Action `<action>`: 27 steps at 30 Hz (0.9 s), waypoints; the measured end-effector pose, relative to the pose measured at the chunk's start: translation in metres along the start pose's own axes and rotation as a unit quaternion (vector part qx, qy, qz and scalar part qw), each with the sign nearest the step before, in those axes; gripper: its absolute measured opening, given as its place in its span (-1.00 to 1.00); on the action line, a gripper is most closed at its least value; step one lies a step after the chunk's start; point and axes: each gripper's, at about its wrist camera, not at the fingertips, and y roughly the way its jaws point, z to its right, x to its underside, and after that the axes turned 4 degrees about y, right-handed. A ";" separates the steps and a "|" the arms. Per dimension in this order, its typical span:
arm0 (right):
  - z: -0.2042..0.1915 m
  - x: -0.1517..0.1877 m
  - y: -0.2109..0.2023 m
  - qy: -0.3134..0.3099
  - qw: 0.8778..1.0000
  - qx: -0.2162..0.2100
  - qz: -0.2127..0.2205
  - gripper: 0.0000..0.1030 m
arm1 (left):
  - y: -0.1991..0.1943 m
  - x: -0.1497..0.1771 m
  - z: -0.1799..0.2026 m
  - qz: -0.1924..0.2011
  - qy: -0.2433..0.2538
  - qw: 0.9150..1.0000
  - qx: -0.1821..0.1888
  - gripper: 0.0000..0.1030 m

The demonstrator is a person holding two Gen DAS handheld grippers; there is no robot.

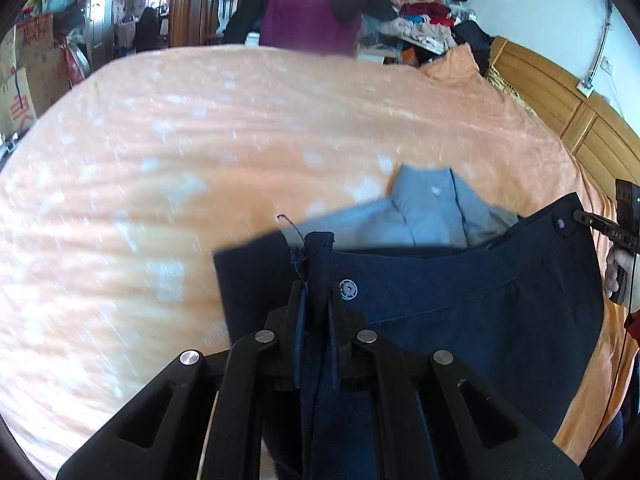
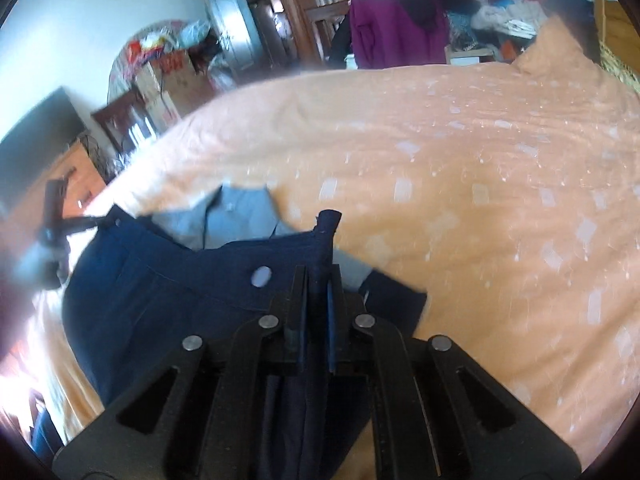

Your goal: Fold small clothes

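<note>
A small dark navy garment [image 1: 460, 300] with metal snap buttons is stretched above the orange bedspread [image 1: 200, 160]. My left gripper [image 1: 318, 292] is shut on one corner of its waistband. My right gripper [image 2: 318, 280] is shut on the opposite corner of the same navy garment [image 2: 160, 300]. In the left wrist view the right gripper [image 1: 580, 216] shows at the far right edge, pinching the cloth, with a gloved hand behind it. A light blue collared garment [image 1: 424, 212] lies flat on the bed just beyond the navy one, and the light blue garment [image 2: 228, 216] also shows in the right wrist view.
A wooden headboard [image 1: 560, 100] runs along the right of the bed. A purple coat [image 1: 312, 12] hangs on a chair beyond the far edge, beside a pile of clothes [image 1: 420, 12]. Cardboard boxes [image 1: 28, 68] stand at the far left. The bedspread [image 2: 480, 200] stretches wide to the right.
</note>
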 end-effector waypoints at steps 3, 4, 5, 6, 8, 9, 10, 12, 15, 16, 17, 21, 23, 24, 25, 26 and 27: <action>0.027 0.002 0.042 0.041 0.998 -0.012 -0.045 -0.86 | 0.009 -0.012 -0.014 -0.001 -0.011 1.000 -0.006 -0.82; 0.034 0.008 0.056 0.048 0.997 -0.007 -0.066 -0.85 | 0.019 -0.013 -0.018 -0.012 -0.013 1.000 -0.005 -0.81; 0.041 0.017 0.072 0.054 0.995 0.002 -0.083 -0.82 | 0.035 -0.011 -0.020 -0.032 -0.008 0.999 -0.013 -0.81; 0.050 0.031 0.090 0.066 0.992 0.007 -0.110 -0.76 | 0.056 -0.005 -0.021 -0.060 -0.001 0.998 -0.022 -0.80; 0.058 0.039 0.091 0.083 0.992 0.002 -0.099 -0.74 | 0.082 0.009 -0.025 -0.077 -0.008 0.997 -0.013 -0.67; 0.058 0.038 0.086 0.085 0.992 0.003 -0.093 -0.72 | 0.080 0.010 -0.028 -0.065 -0.012 0.998 -0.013 -0.66; 0.057 0.038 0.084 0.083 0.992 0.003 -0.092 -0.73 | 0.078 0.009 -0.029 -0.063 -0.016 0.998 -0.012 -0.64; 0.056 0.040 0.079 0.084 0.991 0.003 -0.106 -0.66 | 0.073 0.007 -0.026 -0.058 -0.004 0.998 -0.018 -0.64; 0.040 0.041 0.050 0.060 0.993 0.035 -0.096 -0.59 | 0.058 0.004 -0.020 -0.058 0.015 0.998 -0.031 -0.53; 0.033 0.042 0.038 0.053 0.994 0.035 -0.087 -0.59 | 0.047 0.003 -0.018 -0.050 0.018 0.998 -0.033 -0.53; 0.022 0.047 0.020 0.048 0.996 0.027 -0.073 -0.58 | 0.028 0.003 -0.015 -0.035 0.020 0.999 -0.030 -0.52; -0.032 0.092 -0.036 0.013 0.997 -0.035 -0.070 -0.51 | -0.056 0.028 0.011 0.018 0.024 1.000 -0.001 -0.52; -0.047 0.118 -0.038 0.007 0.995 -0.046 -0.093 -0.47 | -0.075 0.049 0.034 0.016 0.039 0.998 0.036 -0.46; -0.047 0.127 -0.035 0.010 0.993 -0.046 -0.105 -0.46 | -0.081 0.066 0.049 0.009 0.050 0.997 0.051 -0.45; -0.044 0.141 -0.030 0.022 0.992 -0.041 -0.120 -0.46 | -0.082 0.078 0.057 0.001 0.051 0.997 0.060 -0.43; -0.039 0.151 -0.026 0.032 0.991 -0.033 -0.128 -0.47 | -0.078 0.097 0.063 -0.017 0.047 0.996 0.071 -0.39; -0.030 0.165 -0.021 0.048 0.989 -0.031 -0.138 -0.59 | -0.072 0.111 0.062 -0.035 0.040 0.996 0.067 -0.36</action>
